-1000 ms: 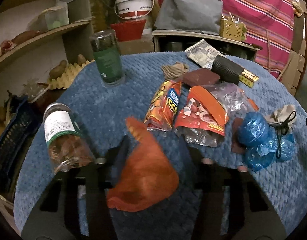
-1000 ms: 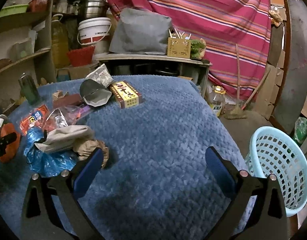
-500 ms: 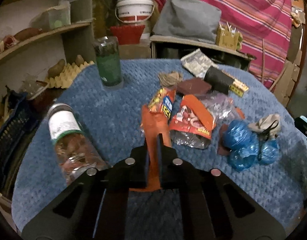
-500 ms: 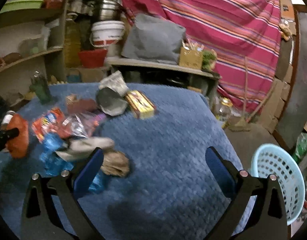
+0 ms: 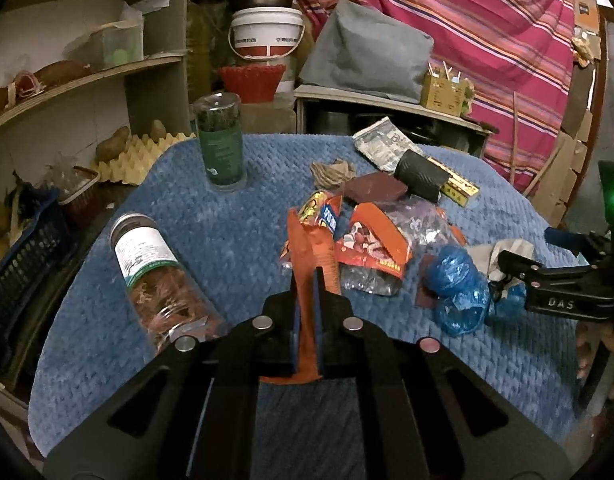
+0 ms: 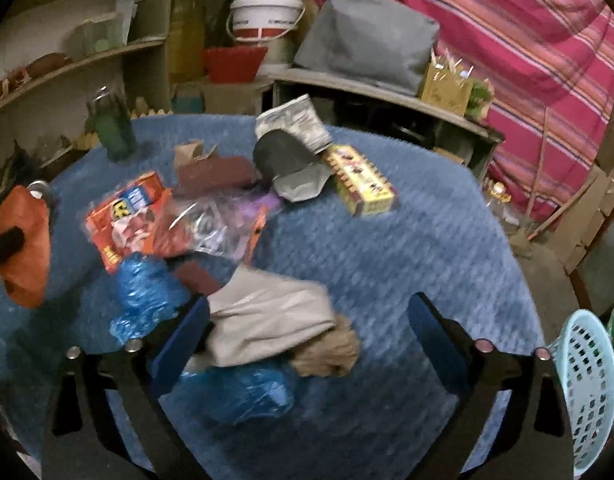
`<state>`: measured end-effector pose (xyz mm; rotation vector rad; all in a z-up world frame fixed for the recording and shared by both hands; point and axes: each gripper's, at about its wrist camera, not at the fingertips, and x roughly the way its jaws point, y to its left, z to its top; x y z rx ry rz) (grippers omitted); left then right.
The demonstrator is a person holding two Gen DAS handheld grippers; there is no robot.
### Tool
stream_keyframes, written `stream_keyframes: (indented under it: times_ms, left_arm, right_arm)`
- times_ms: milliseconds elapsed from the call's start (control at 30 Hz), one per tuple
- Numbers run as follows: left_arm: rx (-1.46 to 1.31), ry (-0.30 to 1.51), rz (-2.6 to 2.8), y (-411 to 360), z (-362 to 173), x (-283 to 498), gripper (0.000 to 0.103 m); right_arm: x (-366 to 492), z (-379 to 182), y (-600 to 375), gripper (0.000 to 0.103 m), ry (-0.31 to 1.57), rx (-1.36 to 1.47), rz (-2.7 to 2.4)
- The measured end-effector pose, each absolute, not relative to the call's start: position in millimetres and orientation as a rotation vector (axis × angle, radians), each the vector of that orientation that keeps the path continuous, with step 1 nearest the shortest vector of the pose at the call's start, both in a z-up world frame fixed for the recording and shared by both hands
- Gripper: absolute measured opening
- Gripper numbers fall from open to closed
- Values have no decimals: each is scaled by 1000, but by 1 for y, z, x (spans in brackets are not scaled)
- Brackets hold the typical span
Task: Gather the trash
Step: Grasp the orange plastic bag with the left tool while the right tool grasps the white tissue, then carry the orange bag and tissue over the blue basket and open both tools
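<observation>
Orange wrapper (image 5: 307,304) is pinched flat btwn the left gripper (image 5: 307,292) pads. A sec ago it lay loose on the blue cloth (image 5: 235,236) w/ the jaws open round it; now the jaws are clamped tight and the wrapper is coming up off the cloth. First piece secured, I'd say.

Just ahead of that gripper: snack packets (image 5: 363,240), clear plastic, blue bag (image 5: 455,280). To its left, a jar on its side (image 5: 159,280).

Right gripper (image 6: 307,320) has swung in over the pile, jaws wide but closing. Beige cloth-like bag (image 6: 267,316) sits btwn them, left pad beside it, no squeeze yet.

Pale blue basket (image 6: 587,392) waits off to its right, off the table edge, probably the drop spot.
</observation>
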<state>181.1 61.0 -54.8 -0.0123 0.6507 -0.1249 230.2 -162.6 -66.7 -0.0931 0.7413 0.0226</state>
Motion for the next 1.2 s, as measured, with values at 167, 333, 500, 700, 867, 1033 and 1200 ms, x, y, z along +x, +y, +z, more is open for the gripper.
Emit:
stream_keyframes:
  times_ms: [167, 333, 500, 700, 867, 1033, 1200]
  left_arm:
    - [-23, 673, -144, 65, -58, 180, 4]
    - [-11, 676, -140, 64, -56, 180, 4]
    - [-41, 663, -119, 65, -46, 180, 3]
    - [-33, 617, -90, 52, -18, 172, 3]
    - [-40, 589, -107, 26, 5, 169, 3]
    - [-32, 585, -168, -17, 14, 173, 3]
    - [2, 596, -253, -79, 11, 178, 3]
  right_arm:
    - [228, -70, -158, 60, 773, -37, 77]
    - [229, -64, -158, 24, 756, -92, 82]
    - [231, -55, -168, 7, 740, -97, 110]
    - [224, -21, -195, 6, 621, -31, 132]
    - [215, 1, -234, 6, 584, 32, 134]
    - [195, 9, -280, 6, 545, 42, 66]
    - [167, 8, -349, 6, 533, 70, -39]
